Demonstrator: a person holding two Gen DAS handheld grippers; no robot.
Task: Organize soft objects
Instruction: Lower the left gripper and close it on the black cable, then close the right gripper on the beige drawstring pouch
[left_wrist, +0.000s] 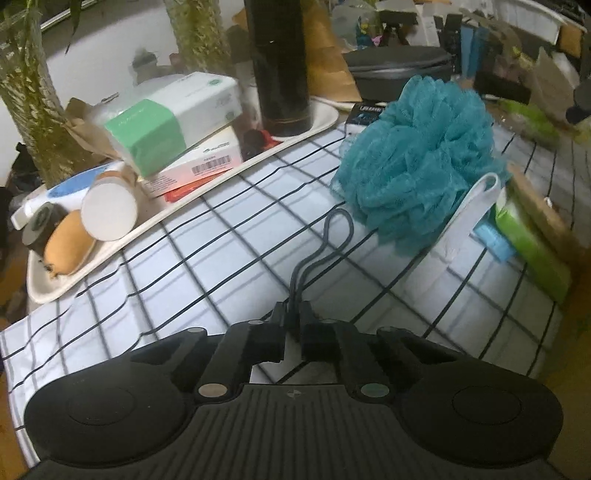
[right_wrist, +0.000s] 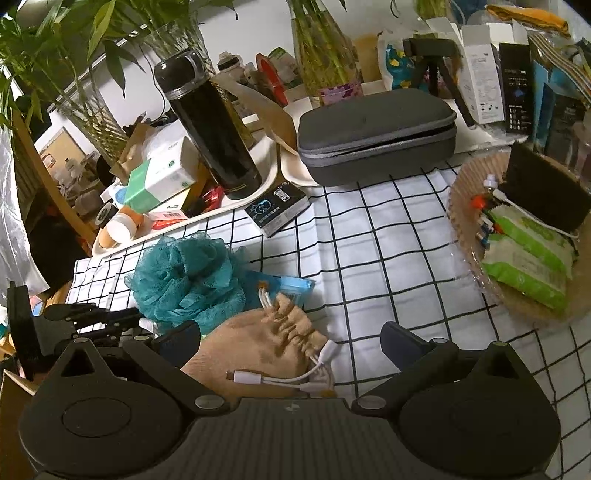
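A teal mesh bath pouf (left_wrist: 417, 158) lies on the checked tablecloth (left_wrist: 229, 236); it also shows in the right wrist view (right_wrist: 188, 277). Its dark cord loop (left_wrist: 332, 232) runs back into my left gripper (left_wrist: 293, 321), which is shut on the cord. My right gripper (right_wrist: 291, 341) is open, its fingers either side of a tan drawstring pouch (right_wrist: 266, 343) with a white adapter cable (right_wrist: 295, 374) lying on it. A white strap (left_wrist: 469, 210) lies beside the pouf.
A cream tray (left_wrist: 122, 247) on the left holds tissue boxes (left_wrist: 173, 118), a black flask (right_wrist: 210, 136) and small jars. A grey zip case (right_wrist: 376, 136) stands behind. A woven basket (right_wrist: 461, 221) on the right holds green wipe packs (right_wrist: 528, 258). Plant vases stand behind.
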